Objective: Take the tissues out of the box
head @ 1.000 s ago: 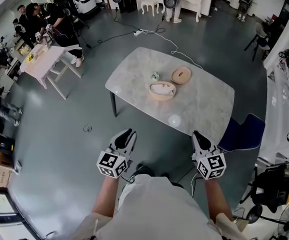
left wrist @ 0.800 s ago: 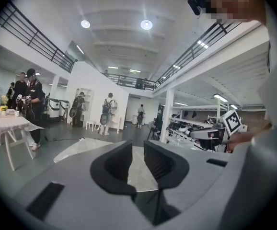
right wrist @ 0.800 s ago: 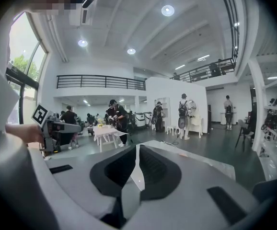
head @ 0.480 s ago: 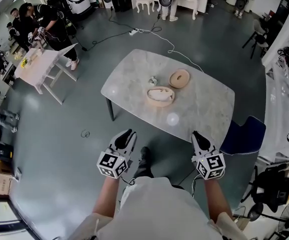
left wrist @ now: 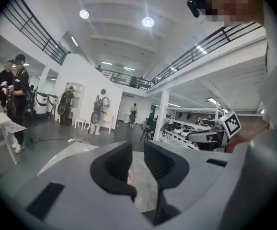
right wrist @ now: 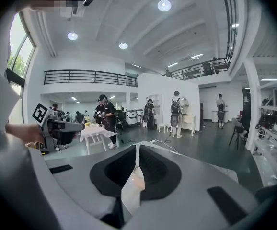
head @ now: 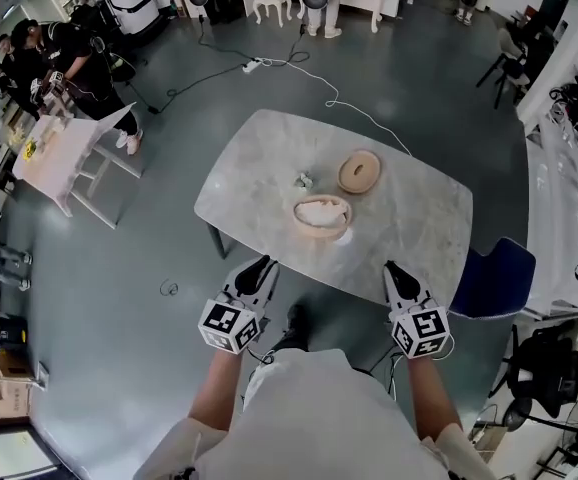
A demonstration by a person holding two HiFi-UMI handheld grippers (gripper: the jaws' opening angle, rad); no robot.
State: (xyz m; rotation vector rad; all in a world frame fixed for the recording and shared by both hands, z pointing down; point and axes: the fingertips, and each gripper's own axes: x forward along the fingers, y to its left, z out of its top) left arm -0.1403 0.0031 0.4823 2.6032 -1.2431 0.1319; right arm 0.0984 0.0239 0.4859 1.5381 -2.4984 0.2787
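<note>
Both grippers empty at the table's near edge

The left gripper (head: 260, 267) is held at the near edge of the marble table (head: 259, 173), jaws slightly apart with nothing between them. The right gripper (head: 396, 270), at the same edge, has its jaws together on nothing. The round tissue box (head: 319, 231) stands open mid-table with white tissues (head: 319, 209) inside, its lid (head: 359, 171) just beyond.

no legible text, labels, numbers or signs
</note>
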